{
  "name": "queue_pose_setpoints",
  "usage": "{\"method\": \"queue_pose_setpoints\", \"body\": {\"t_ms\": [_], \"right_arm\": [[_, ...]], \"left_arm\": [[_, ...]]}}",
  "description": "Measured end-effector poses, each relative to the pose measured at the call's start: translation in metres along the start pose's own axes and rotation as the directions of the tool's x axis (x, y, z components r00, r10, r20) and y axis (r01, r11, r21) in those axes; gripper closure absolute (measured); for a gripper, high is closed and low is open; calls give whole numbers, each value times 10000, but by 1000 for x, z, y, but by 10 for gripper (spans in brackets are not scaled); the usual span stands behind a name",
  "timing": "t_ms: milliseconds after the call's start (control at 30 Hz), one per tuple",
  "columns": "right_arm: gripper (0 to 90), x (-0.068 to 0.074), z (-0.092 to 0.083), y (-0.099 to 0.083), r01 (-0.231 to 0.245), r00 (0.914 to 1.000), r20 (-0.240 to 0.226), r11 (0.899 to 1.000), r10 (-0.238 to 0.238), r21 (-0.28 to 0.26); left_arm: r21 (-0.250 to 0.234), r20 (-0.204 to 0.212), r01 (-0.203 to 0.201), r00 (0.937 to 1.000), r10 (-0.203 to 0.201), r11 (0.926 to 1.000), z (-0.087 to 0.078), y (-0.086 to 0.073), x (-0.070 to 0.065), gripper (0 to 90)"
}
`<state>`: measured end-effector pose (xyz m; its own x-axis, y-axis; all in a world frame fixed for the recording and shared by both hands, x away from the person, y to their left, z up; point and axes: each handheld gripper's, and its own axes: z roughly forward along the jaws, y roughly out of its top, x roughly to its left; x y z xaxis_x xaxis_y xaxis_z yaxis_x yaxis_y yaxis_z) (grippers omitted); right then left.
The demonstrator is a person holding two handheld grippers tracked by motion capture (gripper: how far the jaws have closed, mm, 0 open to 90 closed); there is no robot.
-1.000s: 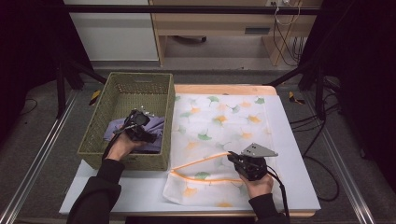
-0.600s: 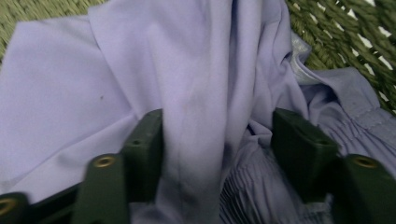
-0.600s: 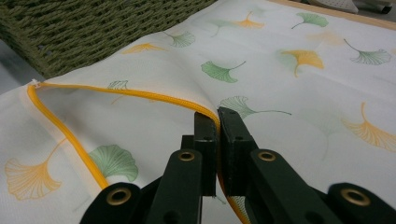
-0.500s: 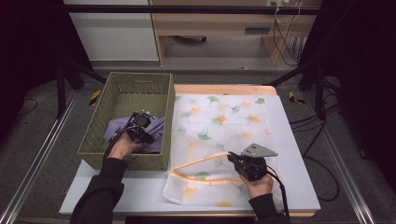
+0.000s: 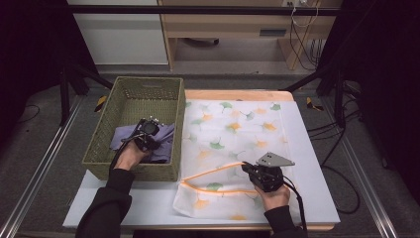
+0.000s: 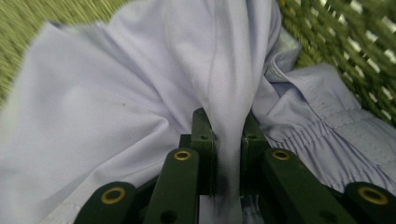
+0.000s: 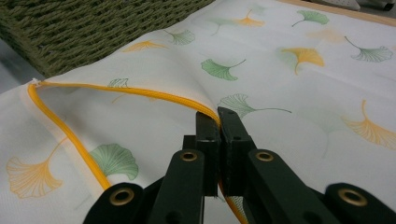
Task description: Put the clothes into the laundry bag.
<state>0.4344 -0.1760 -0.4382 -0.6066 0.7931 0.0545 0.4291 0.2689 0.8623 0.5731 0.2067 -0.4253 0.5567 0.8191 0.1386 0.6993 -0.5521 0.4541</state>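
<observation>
Two grippers, each pinching cloth

High view: the left gripper (image 5: 147, 133), center left, sits in the green basket (image 5: 130, 95). Left gripper view: its jaws have just closed, squeezing the soft purple cloth (image 6: 116, 93). Right gripper view: the right gripper (image 7: 217, 122) pinches the leafy bag's orange edge (image 7: 140, 92).

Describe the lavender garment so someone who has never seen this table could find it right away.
Start at the green woven basket on the table's left side. Inside, at its near end, lies the lavender garment, crumpled, with the left gripper pinching a fold. It is plain pale purple, unlike the leaf-printed mesh bag beside the basket.
</observation>
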Motion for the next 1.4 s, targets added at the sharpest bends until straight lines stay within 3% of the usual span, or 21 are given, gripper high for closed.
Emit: {"method": "queue_pose_setpoints", "body": {"t_ms": [167,367,500,633,733,933,1300,1400], "right_arm": [[879,0,0,0,-25,10000,-10,10000,25,-3],[879,-1,0,0,-15,10000,-32,10000,15,13],[879,-1,0,0,-54,10000,-19,10000,54,10],[880,-1,0,0,-126,9999,-14,9999,126,15],[880,-1,0,0,-92,10000,-23,10000,92,15],[880,-2,0,0,-39,10000,-17,10000,39,8],[880,-2,1,0,-62,10000,-5,10000,62,35],[880,-1,1,0,-90,10000,-9,10000,90,38]], "left_arm": [[-805,-442,209,9987,-245,9965,-8,-1,1,808],[-1771,-938,526,9931,-701,9828,-18,-3,4,811],[-2419,-1302,580,9872,-917,9686,-25,-5,4,814],[-3163,-1439,746,9816,-1256,9457,-34,-8,5,818],[-3523,-1606,742,9773,-1384,9329,-38,-9,5,821],[-4420,-1548,870,9729,-1715,8928,-47,-13,8,825],[-6042,-1406,1041,9619,-2343,7900,-70,-20,13,830],[-6352,-1414,1016,9593,-2446,7656,-78,-22,14,830]]}}
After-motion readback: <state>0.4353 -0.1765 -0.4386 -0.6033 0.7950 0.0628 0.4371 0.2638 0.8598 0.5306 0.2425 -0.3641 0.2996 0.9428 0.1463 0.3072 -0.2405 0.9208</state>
